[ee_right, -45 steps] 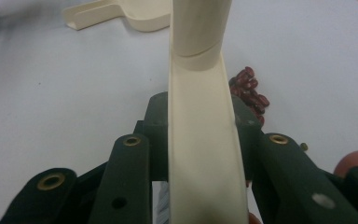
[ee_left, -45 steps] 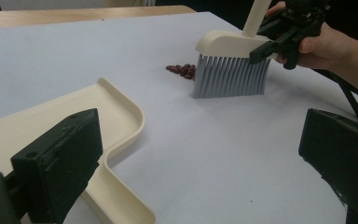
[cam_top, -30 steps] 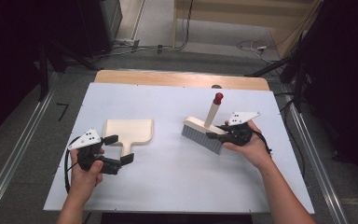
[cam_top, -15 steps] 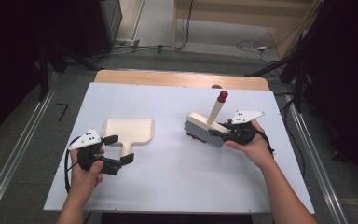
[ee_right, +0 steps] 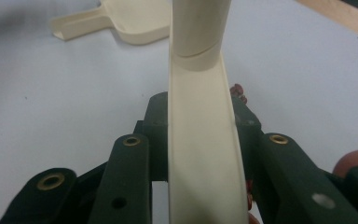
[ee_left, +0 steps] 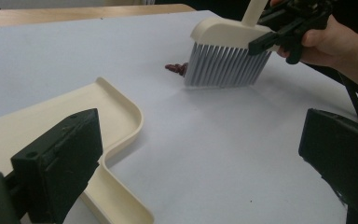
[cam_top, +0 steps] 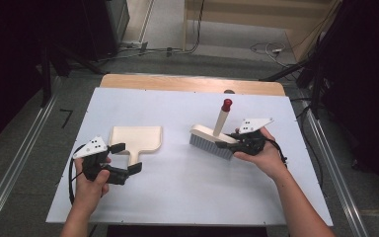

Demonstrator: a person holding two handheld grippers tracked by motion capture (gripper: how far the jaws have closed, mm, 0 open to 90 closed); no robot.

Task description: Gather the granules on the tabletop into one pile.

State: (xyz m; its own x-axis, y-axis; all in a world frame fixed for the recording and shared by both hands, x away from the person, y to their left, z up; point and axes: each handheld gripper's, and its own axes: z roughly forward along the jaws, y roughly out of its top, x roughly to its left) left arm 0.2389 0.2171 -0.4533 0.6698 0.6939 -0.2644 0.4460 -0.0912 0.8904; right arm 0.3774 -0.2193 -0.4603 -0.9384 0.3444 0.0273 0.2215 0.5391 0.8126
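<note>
Right now the right gripper (cam_top: 223,144) is clamped on the brush (cam_top: 212,141), bristles on the white table (cam_top: 187,187) just beside small red bits (ee_left: 177,68). Left gripper (cam_top: 126,158) has jaws spread wide, straddling the dustpan (cam_top: 136,139) handle without pinching it.

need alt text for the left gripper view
A cream dustpan lies on a white table between two open black jaws. Beyond it, a hand's gripper holds a cream brush upright, bristles down beside small red bits.
</note>
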